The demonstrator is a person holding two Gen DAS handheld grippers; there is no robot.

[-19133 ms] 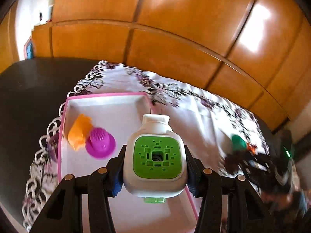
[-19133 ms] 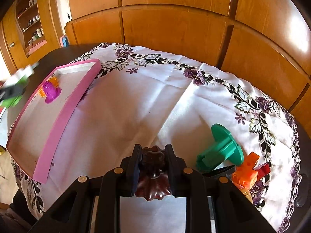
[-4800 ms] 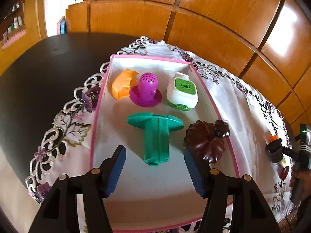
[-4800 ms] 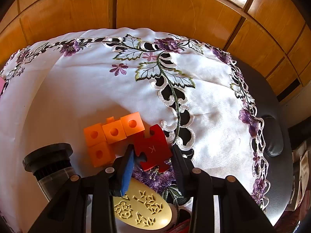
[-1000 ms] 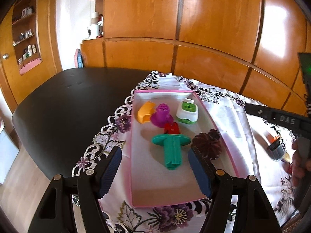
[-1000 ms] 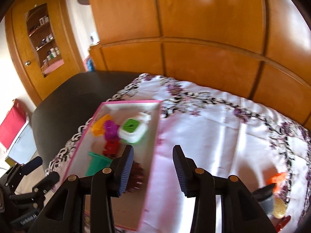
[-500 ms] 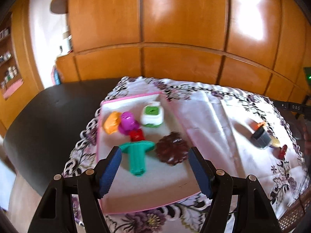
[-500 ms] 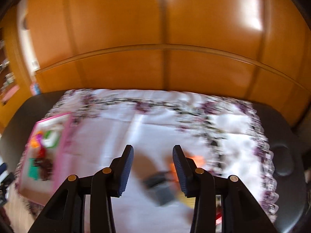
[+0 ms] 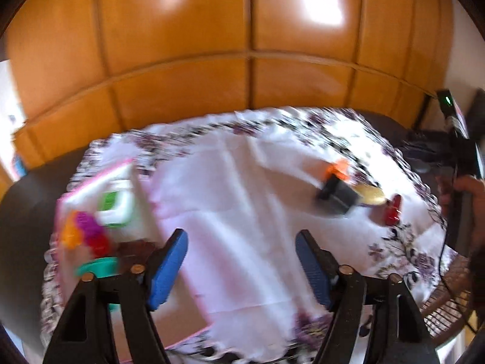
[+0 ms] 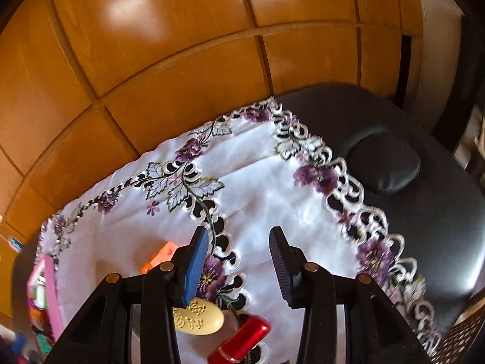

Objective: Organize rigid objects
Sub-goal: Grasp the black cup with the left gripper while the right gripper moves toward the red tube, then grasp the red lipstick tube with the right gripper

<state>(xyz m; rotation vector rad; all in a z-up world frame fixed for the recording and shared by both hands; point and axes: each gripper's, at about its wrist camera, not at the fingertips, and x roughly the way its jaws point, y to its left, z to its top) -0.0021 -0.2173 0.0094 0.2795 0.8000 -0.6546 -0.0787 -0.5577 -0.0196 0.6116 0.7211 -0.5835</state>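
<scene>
1. Our left tool (image 9: 241, 268) has just been opening, nothing between its jaws, above the white cloth (image 9: 242, 200).
2. Our right tool (image 10: 239, 268) is open, empty.
3. Red piece (image 10: 242, 338), gold oval (image 10: 200, 318) lie below it; pink tray (image 9: 91, 182) holds blurred toys, left.

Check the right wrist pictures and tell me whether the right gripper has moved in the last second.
Yes. The right gripper has swung away from the pink tray, now at the left edge, to the cloth's far corner, above the red tube and yellow oval.
</scene>
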